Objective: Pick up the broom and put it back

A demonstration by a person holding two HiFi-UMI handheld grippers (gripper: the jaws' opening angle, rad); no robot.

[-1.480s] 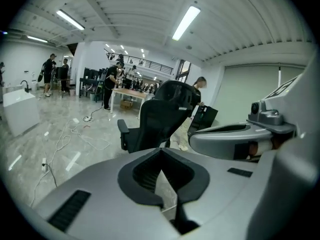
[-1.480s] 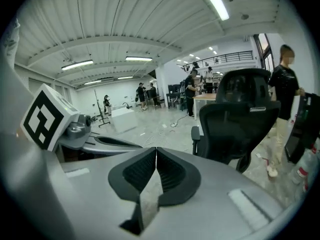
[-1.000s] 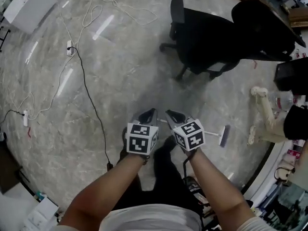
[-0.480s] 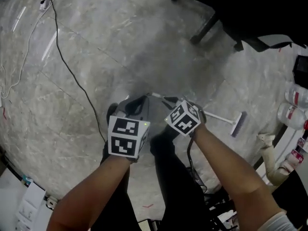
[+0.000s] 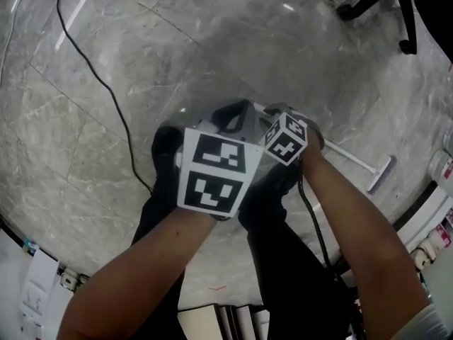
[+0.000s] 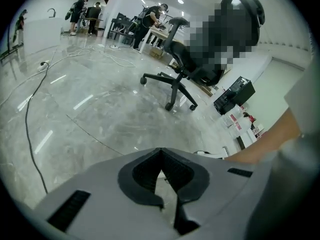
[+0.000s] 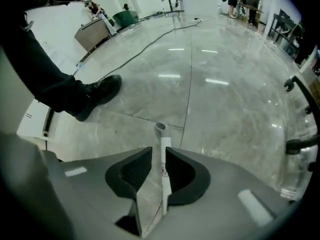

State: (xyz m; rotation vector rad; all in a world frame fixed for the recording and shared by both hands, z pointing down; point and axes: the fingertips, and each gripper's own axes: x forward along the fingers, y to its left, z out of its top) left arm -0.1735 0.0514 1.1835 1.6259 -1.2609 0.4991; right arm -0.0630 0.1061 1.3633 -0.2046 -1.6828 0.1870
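Note:
The broom lies on the grey marble floor, its thin white handle [image 5: 347, 156] running right to a small pale head [image 5: 380, 174]. My right gripper [image 5: 272, 112] is down at the handle's free end. In the right gripper view the handle [image 7: 160, 129] passes between the jaws of this gripper [image 7: 159, 149]. It rests against the right-hand pad, and a sliver of floor shows beside the other pad. My left gripper [image 5: 230, 113] hovers just left of it, higher up. Its jaws [image 6: 161, 151] meet at the tips with nothing between them.
A black cable [image 5: 99, 80] snakes over the floor at the left. The legs of a black office chair [image 5: 396, 6] stand at the upper right, the chair [image 6: 175, 79] also ahead of the left gripper. The person's black shoe [image 7: 97, 96] stands close by. White containers [image 5: 444, 167] line the right edge.
Both grippers have dropped toward the floor and the view has tilted down. The right gripper has come onto the end of the broom handle. The left cube now looms larger.

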